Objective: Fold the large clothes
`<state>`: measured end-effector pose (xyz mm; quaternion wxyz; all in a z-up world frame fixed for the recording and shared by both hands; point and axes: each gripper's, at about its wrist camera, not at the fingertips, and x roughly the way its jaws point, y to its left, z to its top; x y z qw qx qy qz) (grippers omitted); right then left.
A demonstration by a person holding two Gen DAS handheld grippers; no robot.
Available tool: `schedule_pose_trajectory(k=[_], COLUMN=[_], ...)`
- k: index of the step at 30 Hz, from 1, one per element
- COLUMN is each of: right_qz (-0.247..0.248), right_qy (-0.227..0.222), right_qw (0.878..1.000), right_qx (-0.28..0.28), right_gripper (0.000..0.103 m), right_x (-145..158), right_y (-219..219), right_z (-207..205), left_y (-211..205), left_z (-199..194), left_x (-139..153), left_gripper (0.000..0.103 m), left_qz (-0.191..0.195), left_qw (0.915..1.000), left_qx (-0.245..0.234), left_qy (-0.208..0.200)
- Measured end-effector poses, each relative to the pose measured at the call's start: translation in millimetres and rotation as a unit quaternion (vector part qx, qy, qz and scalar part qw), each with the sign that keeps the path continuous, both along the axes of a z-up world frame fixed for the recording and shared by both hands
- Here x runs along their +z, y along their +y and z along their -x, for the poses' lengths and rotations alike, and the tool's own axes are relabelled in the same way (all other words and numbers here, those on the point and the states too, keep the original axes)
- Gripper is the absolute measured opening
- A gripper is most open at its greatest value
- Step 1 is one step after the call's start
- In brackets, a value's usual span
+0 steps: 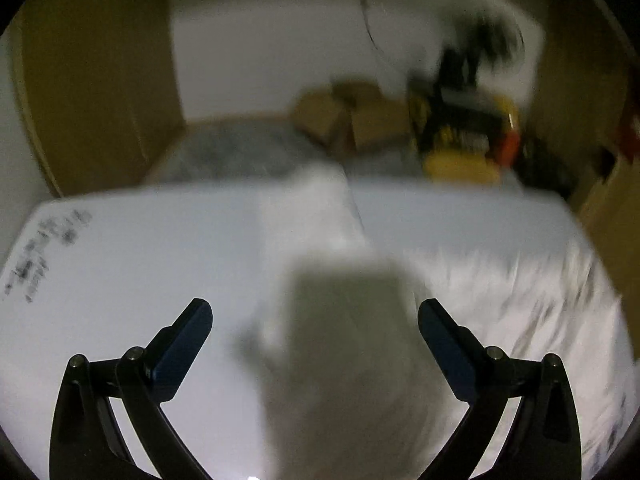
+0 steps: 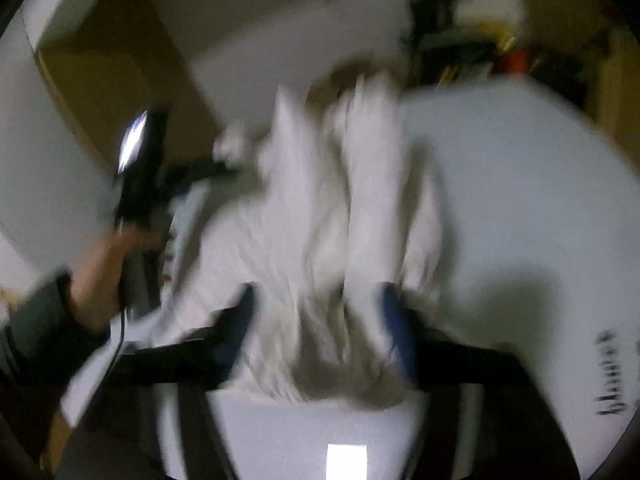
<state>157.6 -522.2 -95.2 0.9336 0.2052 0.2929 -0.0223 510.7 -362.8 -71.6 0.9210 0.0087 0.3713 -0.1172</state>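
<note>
Blur smears both views, so I tell only what holds. On the far left of my right wrist view, my left hand (image 2: 102, 276), in a grey sleeve (image 2: 36, 328), grips the dark handle of the left claw (image 2: 228, 148); from that side I cannot read its jaws. My left wrist view settles it: the left claw (image 1: 316, 316) stands wide, its two blue-padded fingers (image 1: 184, 344) well apart and pressing on nothing. Between them, close to the lens, hangs a blurred fold of the white garment (image 1: 344, 360), in shadow, touching neither pad as far as I can tell. On the white table (image 1: 140, 240), dark printed marks (image 1: 44, 252) sit at the left edge. Moving right, the garment trails away across the table toward its far edge and spreads in wrinkles over the right side.

In my right wrist view the garment (image 2: 320, 220) is bunched in tall folds along the middle of the table (image 2: 520, 200). My right claw (image 2: 318, 312) has the near end of the cloth between its fingers (image 2: 396, 332), with the jaws parted; the blur hides whether the pads touch it. Beyond the table, cardboard boxes (image 1: 352, 120) and a yellow and black heap (image 1: 464, 132) sit against the wall.
</note>
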Motion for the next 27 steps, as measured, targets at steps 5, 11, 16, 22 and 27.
schedule_pose_trajectory(k=[5, 11, 16, 22, 27], right_qz=[0.1, 0.169, 0.118, 0.115, 0.108], right_qy=[0.0, 0.122, 0.101, 0.099, 0.108], right_qw=[0.995, 0.977, 0.987, 0.988, 0.988], right_qx=[-0.029, -0.043, -0.027, -0.023, -0.022], right_gripper=[0.08, 0.079, 0.084, 0.091, 0.091], right_x=[41, -48, -63, -81, -88], right_y=[43, 25, 3, 4, 3], right_z=[-80, -148, -137, -146, -152], left_y=[8, -28, -48, -52, -55], left_z=[0, -11, -19, -20, -25], left_x=[27, -36, -86, -99, -103], left_gripper=[0.103, 0.103, 0.103, 0.103, 0.103], left_qz=[0.0, -0.037, -0.051, -0.069, -0.08], left_qw=[0.9996, 0.9982, 0.9957, 0.9954, 0.9946], left_qx=[0.024, -0.027, -0.033, -0.023, -0.021], left_qy=[-0.011, 0.037, 0.07, 0.062, 0.063])
